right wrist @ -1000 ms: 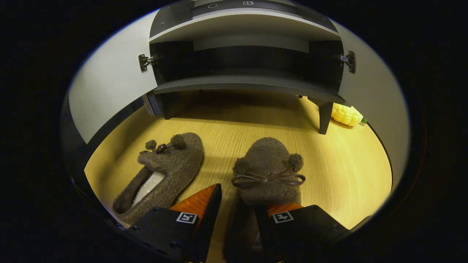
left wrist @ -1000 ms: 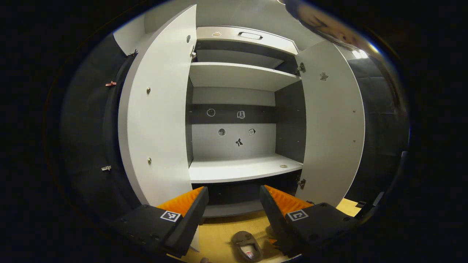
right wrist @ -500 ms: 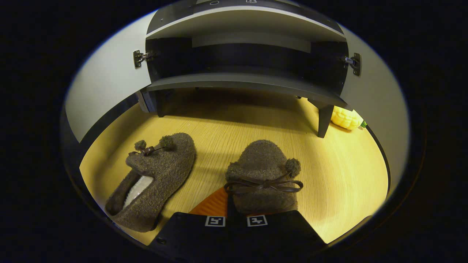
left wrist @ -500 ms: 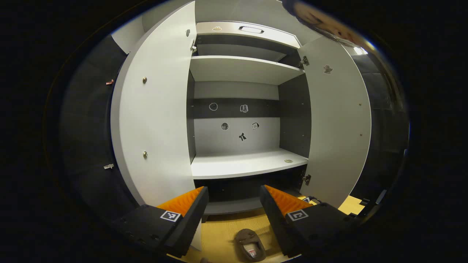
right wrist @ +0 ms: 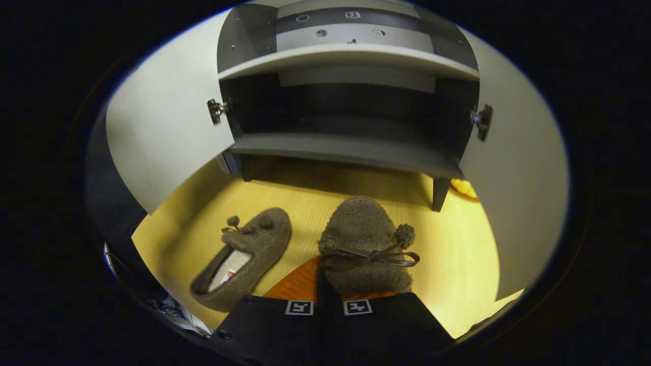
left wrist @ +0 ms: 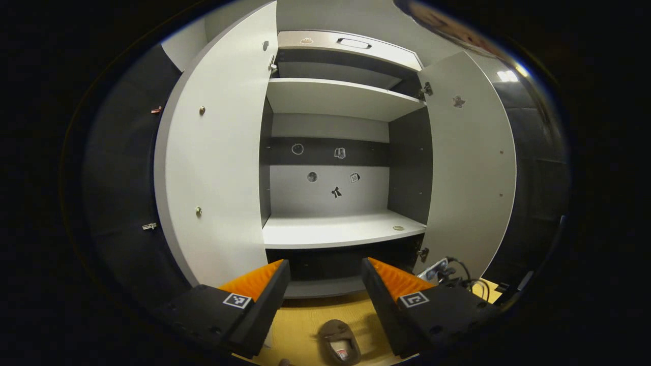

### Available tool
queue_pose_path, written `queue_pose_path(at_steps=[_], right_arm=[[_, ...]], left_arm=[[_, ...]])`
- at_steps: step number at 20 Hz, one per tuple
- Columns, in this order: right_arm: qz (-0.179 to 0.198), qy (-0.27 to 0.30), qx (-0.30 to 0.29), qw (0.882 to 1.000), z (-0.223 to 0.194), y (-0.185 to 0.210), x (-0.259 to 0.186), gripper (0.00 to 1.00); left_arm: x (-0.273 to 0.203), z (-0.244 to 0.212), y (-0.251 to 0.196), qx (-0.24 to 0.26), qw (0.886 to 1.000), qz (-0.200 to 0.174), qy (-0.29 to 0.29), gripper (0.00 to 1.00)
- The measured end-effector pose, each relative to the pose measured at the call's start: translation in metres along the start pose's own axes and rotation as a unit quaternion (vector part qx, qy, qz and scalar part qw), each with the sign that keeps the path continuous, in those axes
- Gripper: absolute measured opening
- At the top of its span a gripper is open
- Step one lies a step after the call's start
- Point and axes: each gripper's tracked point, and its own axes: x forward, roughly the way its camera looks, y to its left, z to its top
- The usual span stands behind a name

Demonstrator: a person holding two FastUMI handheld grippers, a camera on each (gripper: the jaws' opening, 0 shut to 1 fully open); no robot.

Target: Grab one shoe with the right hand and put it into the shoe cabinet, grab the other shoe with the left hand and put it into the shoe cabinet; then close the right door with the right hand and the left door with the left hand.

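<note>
Wood floor (right wrist: 468, 264) runs under everything, pale and grained, up to the foot of the cabinet (right wrist: 351, 152). Nearest in the right gripper view, the right gripper (right wrist: 330, 284) has its jaws pinched together on the heel end of one shoe (right wrist: 363, 239), a fuzzy brown slipper with a bow and pompoms, its toe pointing at the cabinet. Just left of it the other shoe (right wrist: 244, 256) lies on the floor, well apart from the cabinet, its pale insole showing. Past them the dark bottom shelf (right wrist: 351, 150) is bare, both doors swung wide, and something yellow (right wrist: 463, 187) peeks out behind the right leg.

From the left gripper view, the left gripper (left wrist: 325, 284) hangs higher with jaws spread, nothing between them; below them lies the floor shoe (left wrist: 338, 341). Beyond, the left door (left wrist: 218, 152) and right door (left wrist: 470, 162) stand open around a bare middle shelf (left wrist: 335, 231), with small stickers (left wrist: 335, 192) on the back panel. Cables (left wrist: 457, 269) trail by the right door's foot.
</note>
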Motion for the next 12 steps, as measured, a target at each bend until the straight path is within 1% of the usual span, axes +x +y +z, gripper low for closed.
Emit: queue_pose_path(at_steps=[4, 6, 9, 12], right_arm=[[0.002, -0.059, -0.004, 0.998, 0.085, -0.006, -0.034, 0.07], [-0.005, -0.094, -0.009, 0.996, 0.130, -0.012, -0.049, 0.07], [-0.012, -0.138, -0.014, 0.990, 0.190, -0.018, -0.060, 0.07], [-0.019, -0.171, -0.022, 0.985, 0.241, -0.022, -0.067, 0.07]], left_arm=[[-0.012, 0.006, -0.004, -0.004, 1.000, 0.000, -0.009, 0.90], [-0.019, 0.009, -0.010, -0.009, 1.000, -0.012, -0.012, 0.90], [-0.029, 0.007, -0.016, -0.011, 1.000, -0.024, -0.008, 0.90], [-0.035, 0.009, -0.021, -0.011, 0.999, -0.032, -0.009, 0.90]])
